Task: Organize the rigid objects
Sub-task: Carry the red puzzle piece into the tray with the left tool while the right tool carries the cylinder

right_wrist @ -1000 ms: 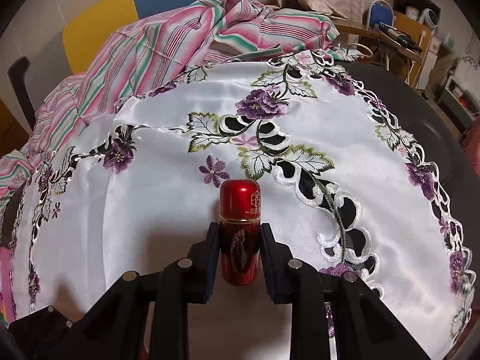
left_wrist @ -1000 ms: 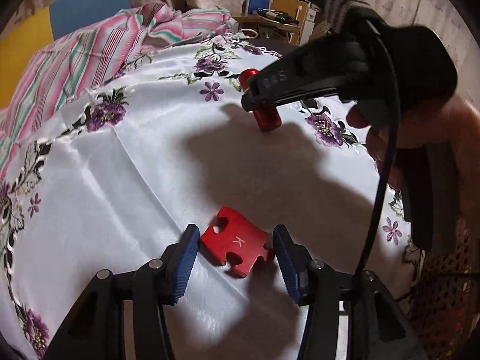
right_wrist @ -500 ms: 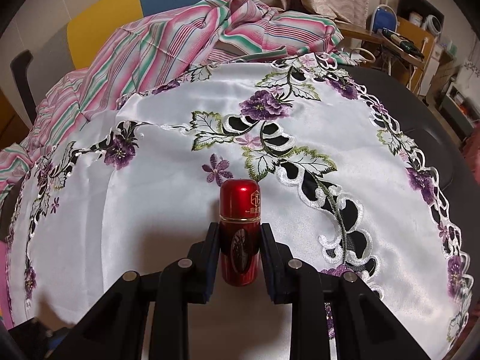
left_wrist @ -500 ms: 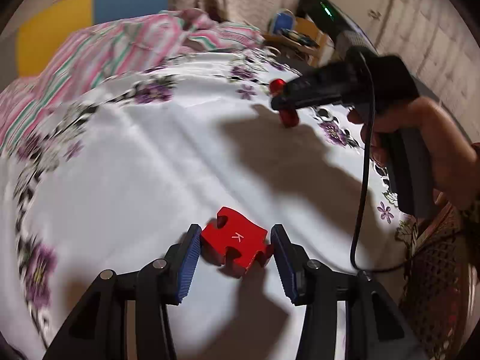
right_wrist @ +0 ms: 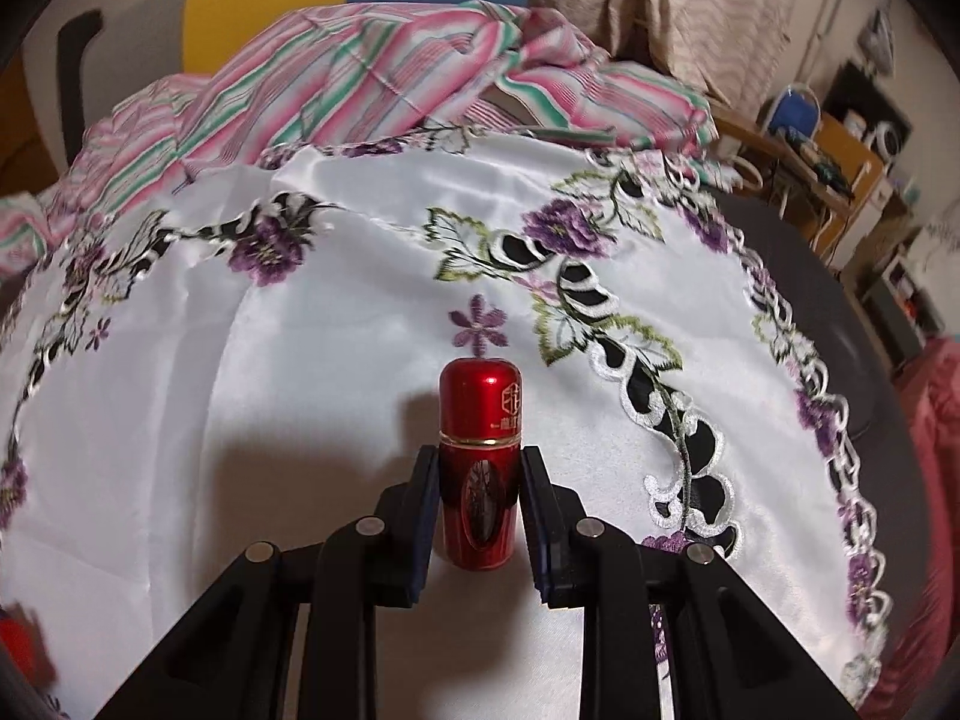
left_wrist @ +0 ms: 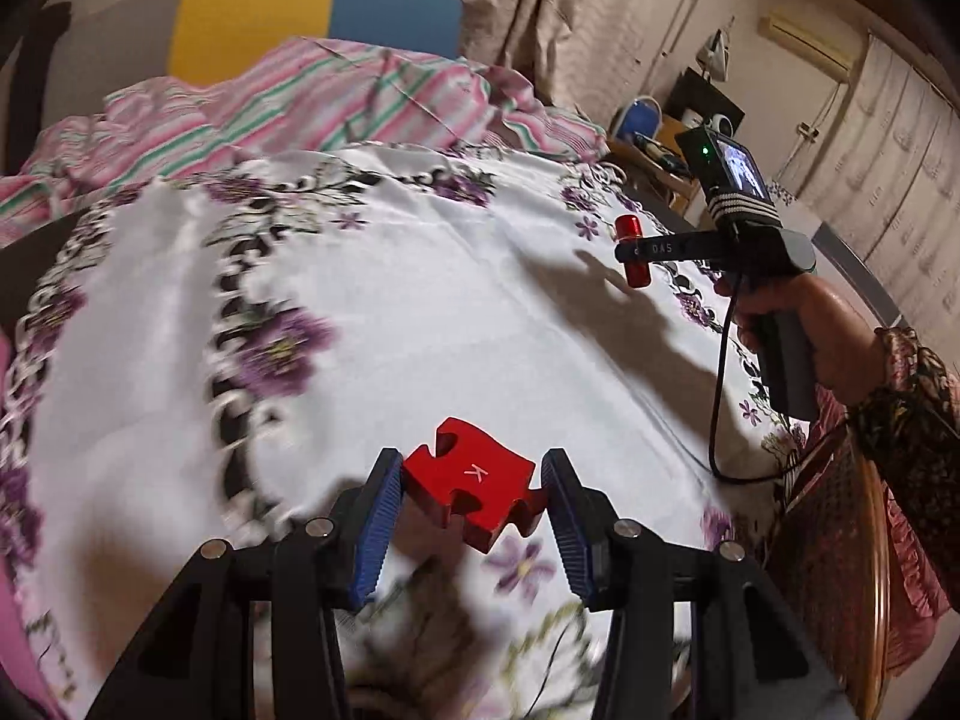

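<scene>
A round table is covered by a shiny white tablecloth embroidered with purple flowers and black cut-out leaves.

At the left of the scene, seen from the left wrist camera, the left gripper sits at six o'clock in its view. Its two blue ribbed pads are clamped on the sides of a flat red puzzle piece marked with a white letter K. The piece is tilted, one corner low toward the camera, and seems to be held just above the cloth; its shadow falls below it. The cloth around it is smeared by motion blur.

Beyond the table, from nine to twelve o'clock, a pink, green and white striped cloth lies heaped along the far edge, with a yellow and blue chair back behind it.

Further right, at about two o'clock in the same view, a person's right hand, in a dark patterned sleeve, holds the handle of the right gripper. A black cable hangs from it.

From the right wrist camera, the right gripper's fingers are closed tight on the lower half of a small red metal bottle. The bottle points away from the camera, cap outward, in front of a purple flower on the cloth. Whether it touches the cloth cannot be told.
</scene>
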`<state>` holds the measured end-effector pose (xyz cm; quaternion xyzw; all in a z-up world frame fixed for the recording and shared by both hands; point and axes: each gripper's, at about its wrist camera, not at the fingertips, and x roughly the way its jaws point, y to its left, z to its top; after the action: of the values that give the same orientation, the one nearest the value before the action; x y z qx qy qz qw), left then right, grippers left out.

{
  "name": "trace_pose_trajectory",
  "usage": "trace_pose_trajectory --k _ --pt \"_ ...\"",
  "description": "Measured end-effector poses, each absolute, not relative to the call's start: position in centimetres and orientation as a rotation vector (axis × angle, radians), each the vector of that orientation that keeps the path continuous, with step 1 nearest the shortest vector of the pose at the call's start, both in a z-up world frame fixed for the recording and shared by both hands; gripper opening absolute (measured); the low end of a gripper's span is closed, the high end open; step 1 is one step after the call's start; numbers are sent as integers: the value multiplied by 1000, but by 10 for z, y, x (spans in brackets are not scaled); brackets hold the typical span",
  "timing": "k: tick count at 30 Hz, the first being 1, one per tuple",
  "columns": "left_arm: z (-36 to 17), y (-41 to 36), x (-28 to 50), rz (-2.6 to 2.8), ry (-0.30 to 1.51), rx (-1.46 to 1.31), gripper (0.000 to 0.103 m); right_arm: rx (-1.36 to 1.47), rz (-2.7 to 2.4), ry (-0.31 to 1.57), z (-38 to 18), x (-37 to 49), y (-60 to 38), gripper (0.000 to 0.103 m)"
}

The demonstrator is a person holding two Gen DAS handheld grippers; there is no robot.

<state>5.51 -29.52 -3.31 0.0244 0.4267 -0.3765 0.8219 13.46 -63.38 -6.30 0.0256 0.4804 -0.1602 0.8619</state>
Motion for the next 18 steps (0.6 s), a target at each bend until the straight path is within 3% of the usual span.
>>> trace_pose_trajectory --k 18 --pt "-7 -171 28 -648 821 -85 48 -8 -179 944 -42 135 -509 26"
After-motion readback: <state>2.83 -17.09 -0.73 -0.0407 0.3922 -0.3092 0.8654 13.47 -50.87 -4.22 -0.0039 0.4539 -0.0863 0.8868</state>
